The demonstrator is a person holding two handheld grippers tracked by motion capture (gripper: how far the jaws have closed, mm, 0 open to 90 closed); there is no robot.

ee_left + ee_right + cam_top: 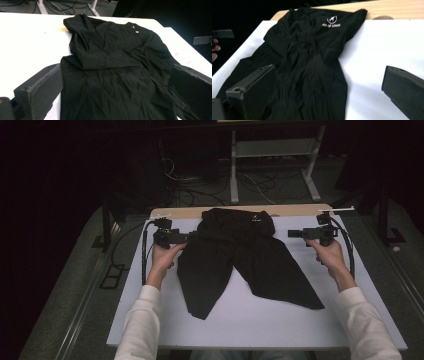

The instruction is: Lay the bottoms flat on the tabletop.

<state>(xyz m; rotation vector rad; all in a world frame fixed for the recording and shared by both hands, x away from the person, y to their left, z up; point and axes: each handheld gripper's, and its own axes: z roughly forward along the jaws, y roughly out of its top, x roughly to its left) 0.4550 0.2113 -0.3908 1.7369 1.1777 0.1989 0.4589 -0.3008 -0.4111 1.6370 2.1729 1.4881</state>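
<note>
So black shorts [240, 255] lie mid-table [280, 320], w/ bare margins both sides.

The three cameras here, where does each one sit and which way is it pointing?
High view: above the person's side, looking forward and down on the white table; shows both forearms, the left gripper and the right gripper.
Left gripper view: rides the left gripper, looking across the crumpled black cloth garment between its open fingers.
Right gripper view: rides the right gripper, facing the garment's white logo from the opposite side.
Both gripper views share the garment.
</note>
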